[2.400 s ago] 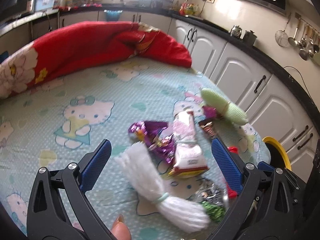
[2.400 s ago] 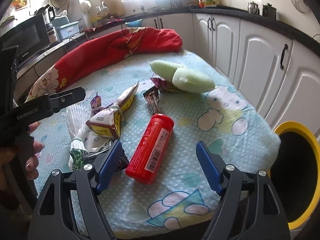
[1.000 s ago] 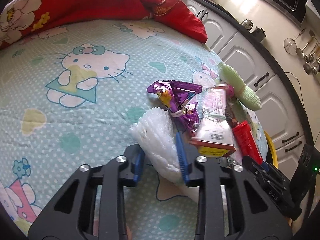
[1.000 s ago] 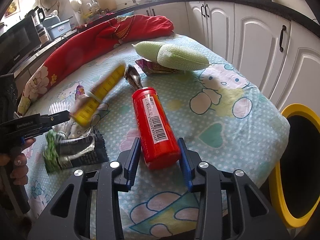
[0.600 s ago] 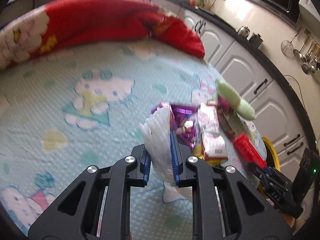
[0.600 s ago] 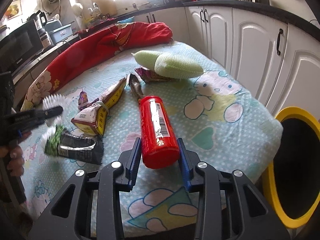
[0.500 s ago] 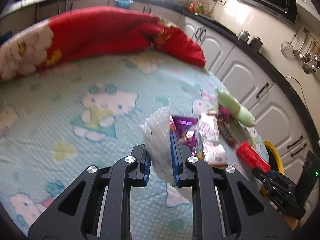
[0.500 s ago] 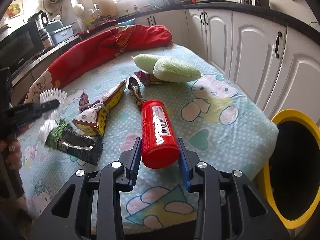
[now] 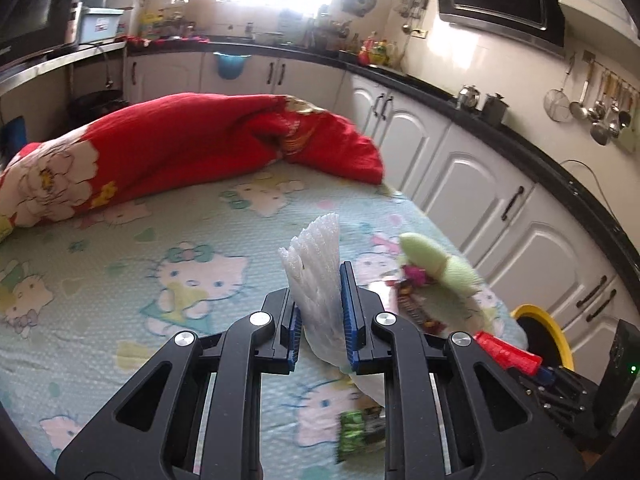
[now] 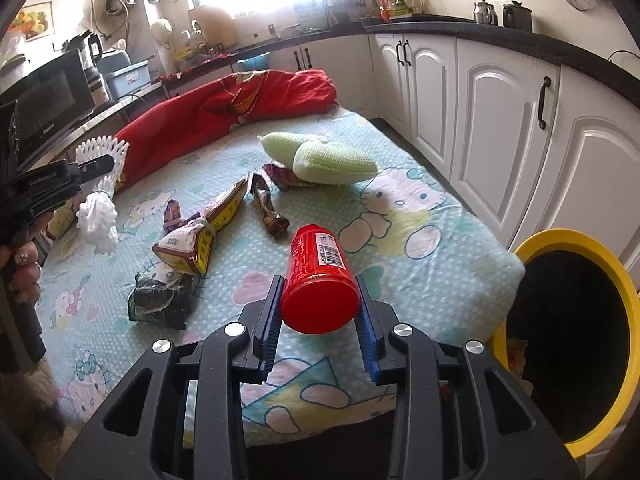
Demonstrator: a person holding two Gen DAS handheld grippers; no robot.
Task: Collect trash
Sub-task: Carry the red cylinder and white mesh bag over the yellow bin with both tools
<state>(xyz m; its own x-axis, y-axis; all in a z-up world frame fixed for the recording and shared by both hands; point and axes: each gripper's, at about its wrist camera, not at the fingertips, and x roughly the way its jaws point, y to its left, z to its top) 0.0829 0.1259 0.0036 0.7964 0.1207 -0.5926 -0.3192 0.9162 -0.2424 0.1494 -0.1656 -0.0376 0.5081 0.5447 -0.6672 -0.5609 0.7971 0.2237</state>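
My left gripper point(image 9: 320, 304) is shut on a white foam net point(image 9: 316, 248), held up above the bed sheet; its fan-shaped end sticks out past the fingertips. The right wrist view shows that same foam net point(image 10: 98, 216) hanging from the left gripper point(image 10: 96, 166) at the far left. My right gripper point(image 10: 319, 292) is shut on a red canister point(image 10: 318, 276), lifted clear of the sheet with its flat base toward the camera. A yellow-rimmed bin point(image 10: 576, 240) stands low at the right, beside the bed's corner.
On the Hello Kitty sheet point(image 10: 400, 240) lie a yellow-and-white packet point(image 10: 200, 236), a brown wrapper point(image 10: 266, 210), a dark green wrapper point(image 10: 160, 300), a purple wrapper point(image 10: 174, 212) and a green knitted roll point(image 10: 324, 158). A red blanket point(image 10: 224, 116) lies at the back. White cabinets line the right.
The left gripper closed on the foam net and lifted it off the sheet. The right gripper raised the red canister, tipping its far end up.
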